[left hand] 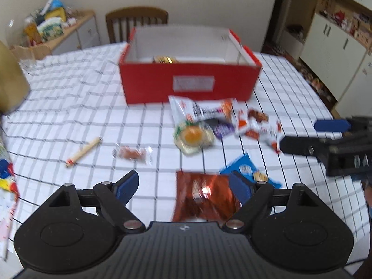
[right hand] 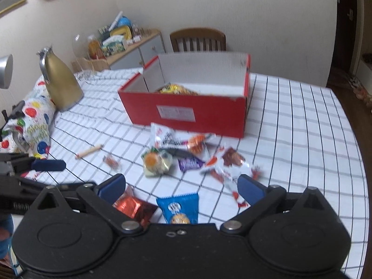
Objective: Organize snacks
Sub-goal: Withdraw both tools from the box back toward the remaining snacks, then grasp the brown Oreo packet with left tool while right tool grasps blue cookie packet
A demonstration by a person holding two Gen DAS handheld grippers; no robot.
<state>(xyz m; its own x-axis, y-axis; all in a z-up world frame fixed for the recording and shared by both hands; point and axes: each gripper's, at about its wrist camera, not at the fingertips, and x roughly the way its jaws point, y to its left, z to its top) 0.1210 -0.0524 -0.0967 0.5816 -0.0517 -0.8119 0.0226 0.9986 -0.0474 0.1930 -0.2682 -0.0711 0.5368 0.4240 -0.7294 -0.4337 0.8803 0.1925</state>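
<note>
Blue pads tip the fingers of both tools, and both stand wide apart with nothing gripped. The left tool [left hand: 183, 186] hangs over the checked cloth of the surface [left hand: 69, 107]. A shiny copper-red packet [left hand: 204, 197] lies flat just beneath it, toward its right finger, touched by neither pad. The right tool [right hand: 181, 187] is spread over a blue cookie packet [right hand: 180, 208], which lies between its fingers and clear of both. In the right wrist view the copper-red packet sits under that tool's left finger.

Just past the left tool's left finger lies a small clear-wrapped brownish sweet [left hand: 132, 154], and further left a short wooden stick [left hand: 83, 150]. Ahead of both tools is a loose heap of snacks: a round orange-centred pack [right hand: 154, 162], a purple wrapper [right hand: 189, 164], a white bag with dark print [right hand: 166, 138], and red-and-white wrappers [right hand: 223, 166] scattered to the right.

Beyond the heap stands an open red box [right hand: 186, 111] with a white label on its near wall; some yellow packets [right hand: 172, 88] already lie inside. Far left of the right tool stands a gold jug [right hand: 61, 82] beside a balloon-print bag [right hand: 39, 114]. Behind the box are a wooden chair [right hand: 197, 38] and a cluttered sideboard [right hand: 137, 46].
</note>
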